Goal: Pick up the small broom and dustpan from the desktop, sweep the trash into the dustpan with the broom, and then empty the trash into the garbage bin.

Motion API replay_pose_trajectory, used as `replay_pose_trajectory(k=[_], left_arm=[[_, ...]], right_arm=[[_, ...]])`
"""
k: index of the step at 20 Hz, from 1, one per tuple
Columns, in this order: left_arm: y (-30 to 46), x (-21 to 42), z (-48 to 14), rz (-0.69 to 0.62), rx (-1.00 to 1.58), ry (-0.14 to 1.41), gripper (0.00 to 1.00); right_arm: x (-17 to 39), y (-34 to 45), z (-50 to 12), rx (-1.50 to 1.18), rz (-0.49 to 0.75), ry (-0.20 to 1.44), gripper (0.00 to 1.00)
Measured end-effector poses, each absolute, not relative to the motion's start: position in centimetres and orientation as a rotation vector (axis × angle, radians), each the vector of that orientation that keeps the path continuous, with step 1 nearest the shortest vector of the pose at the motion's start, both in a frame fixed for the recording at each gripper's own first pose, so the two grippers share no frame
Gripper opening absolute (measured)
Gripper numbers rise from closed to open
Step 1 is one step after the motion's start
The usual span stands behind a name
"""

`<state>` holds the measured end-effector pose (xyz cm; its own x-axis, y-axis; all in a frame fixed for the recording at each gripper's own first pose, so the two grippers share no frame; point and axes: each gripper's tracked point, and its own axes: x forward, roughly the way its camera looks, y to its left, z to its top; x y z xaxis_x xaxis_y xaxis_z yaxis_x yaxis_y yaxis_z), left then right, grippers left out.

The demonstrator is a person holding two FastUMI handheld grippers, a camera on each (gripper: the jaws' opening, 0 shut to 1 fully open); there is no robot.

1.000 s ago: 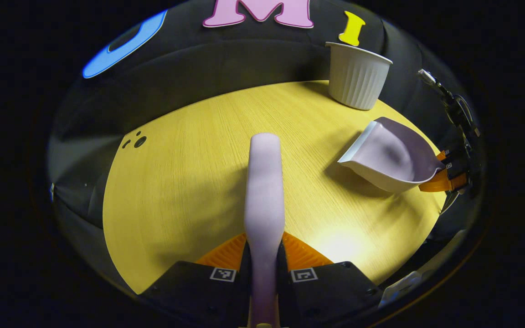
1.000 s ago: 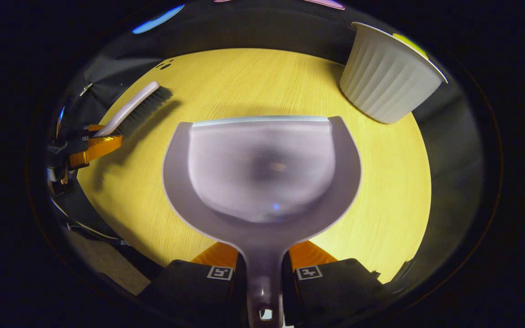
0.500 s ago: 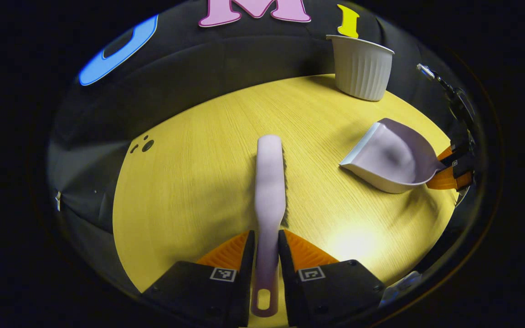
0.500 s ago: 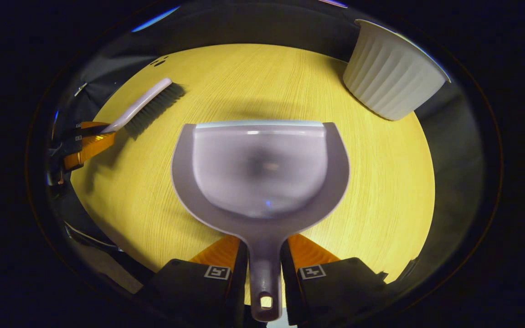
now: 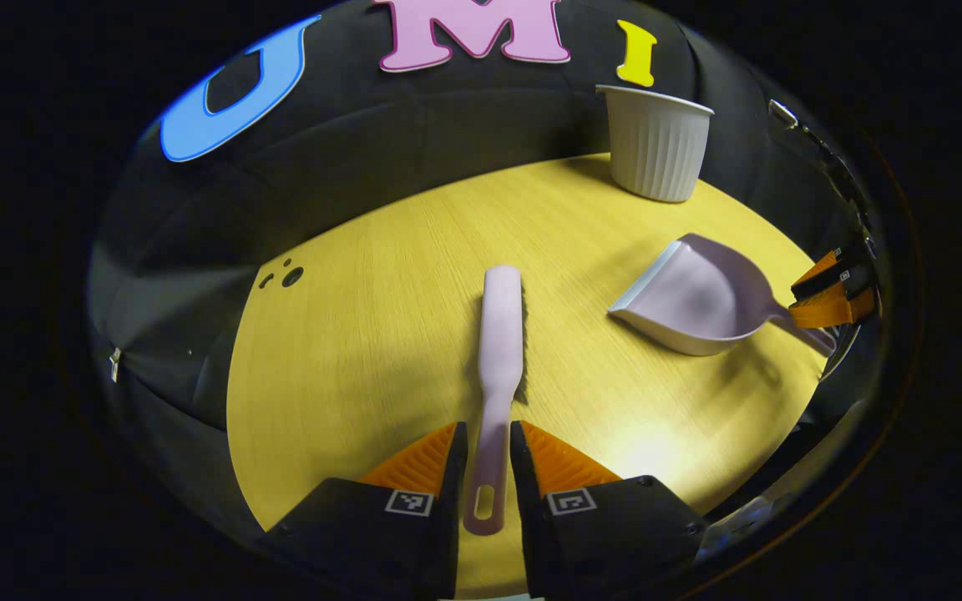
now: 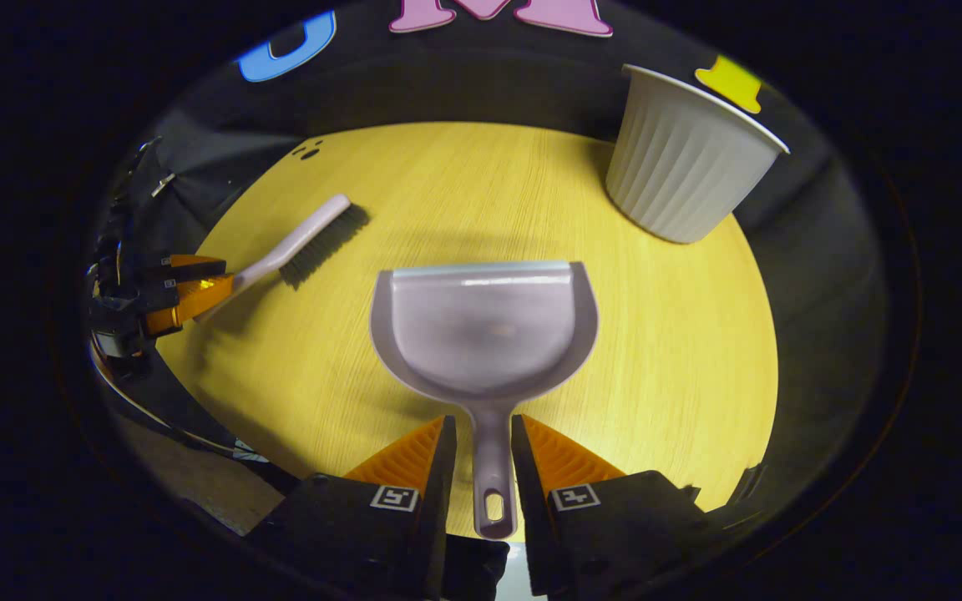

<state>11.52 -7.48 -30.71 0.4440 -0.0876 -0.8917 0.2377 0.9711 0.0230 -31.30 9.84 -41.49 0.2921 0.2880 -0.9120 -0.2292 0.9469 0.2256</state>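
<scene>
Jaws of the left gripper point(image 5: 488, 467) stand narrowly parted on either side of the broom point(image 5: 501, 334) handle. A thin gap shows on each side, so no firm press on the handle can be confirmed. The broom lies flat on the table point(image 5: 364, 351), its handle end between the fingers at 6 o'clock and its head pointing to 12 o'clock in the left gripper view. In the right gripper view the same broom lies at 9 o'clock, bristles on the table.

Jaws of the right gripper point(image 6: 481, 467) are likewise narrowly parted around the dustpan point(image 6: 483, 330) handle, with a visible gap on both sides; the handle appears free, not clamped. The dustpan rests on the table with its mouth toward 12 o'clock in the right gripper view. In the left gripper view it sits at 3 o'clock, with the right gripper just beyond its handle.

The garbage bin point(image 6: 686, 163), a ribbed white cup shape, stands upright at 1 o'clock in both views, well apart from the dustpan mouth.

Task status, as a judgement:
1. No trash is visible on the table surface or in the dustpan pan. Three small dark marks at the far table edge, at 10 o'clock in the left gripper view, cannot be identified.
2. Both tools lie on the table with both grippers loose at the handles. This fits either the pick-up stage or the final set-down; the pictures do not settle which.
3. If pick-up is pending, grasping, sweeping and emptying all remain.
</scene>
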Motion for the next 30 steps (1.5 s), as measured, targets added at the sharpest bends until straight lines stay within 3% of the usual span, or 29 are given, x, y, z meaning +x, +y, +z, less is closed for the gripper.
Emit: replay_pose_trajectory(k=[1,9,15,21,30], left_arm=[[-7.7,12.0,-29.5,-0.198,0.136,1.062,0.35],[-8.4,18.7,-16.5,-0.154,0.003,0.667,0.35],[-9.1,21.5,-10.8,-0.183,-0.007,0.479,0.35],[-10.1,21.4,-9.7,-0.179,0.031,0.466,0.35],[-11.8,21.2,-7.6,0.014,-0.049,0.464,0.35]], right_arm=[[-30.5,9.9,-40.1,0.06,0.336,1.171,0.43],[-22.6,10.7,-26.5,0.118,0.285,0.716,0.42],[-21.0,10.4,-20.8,0.101,0.247,0.53,0.4],[-20.0,10.4,-17.7,0.107,0.299,0.468,0.37],[-20.8,8.6,-17.6,0.096,0.47,0.413,0.37]])
